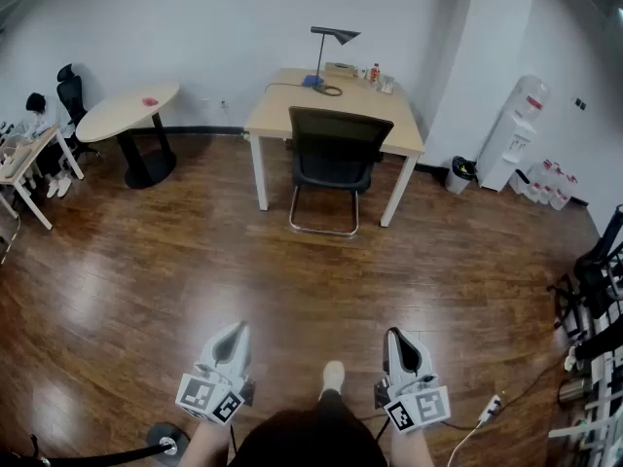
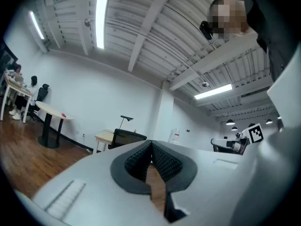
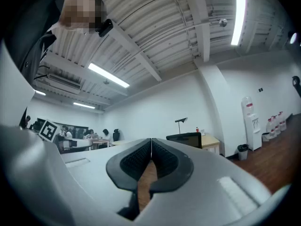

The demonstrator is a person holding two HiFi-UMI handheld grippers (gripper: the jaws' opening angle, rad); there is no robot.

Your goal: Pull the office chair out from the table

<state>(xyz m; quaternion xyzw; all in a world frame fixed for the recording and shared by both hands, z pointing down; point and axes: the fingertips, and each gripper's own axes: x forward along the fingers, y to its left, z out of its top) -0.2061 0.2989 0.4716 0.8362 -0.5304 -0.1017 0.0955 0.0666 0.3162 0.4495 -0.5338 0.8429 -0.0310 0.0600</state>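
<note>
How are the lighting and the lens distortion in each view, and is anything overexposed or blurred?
Head view: even light, pale glare patches on the wooden floor, walls curved toward the edges; the office chair is sharp. Left gripper view: strong fisheye with black corners, ceiling lamp overexposed. Right gripper view: same fisheye, a ceiling light strip blown out.

1. No word, brand or number can be read in any view.
2. The left gripper (image 1: 236,329) and right gripper (image 1: 394,335) each bear black-and-white square markers (image 1: 210,398): patterns only, no letters.
3. The water dispenser (image 1: 514,136) carries a red patch, possibly a label, too small to read.
</note>
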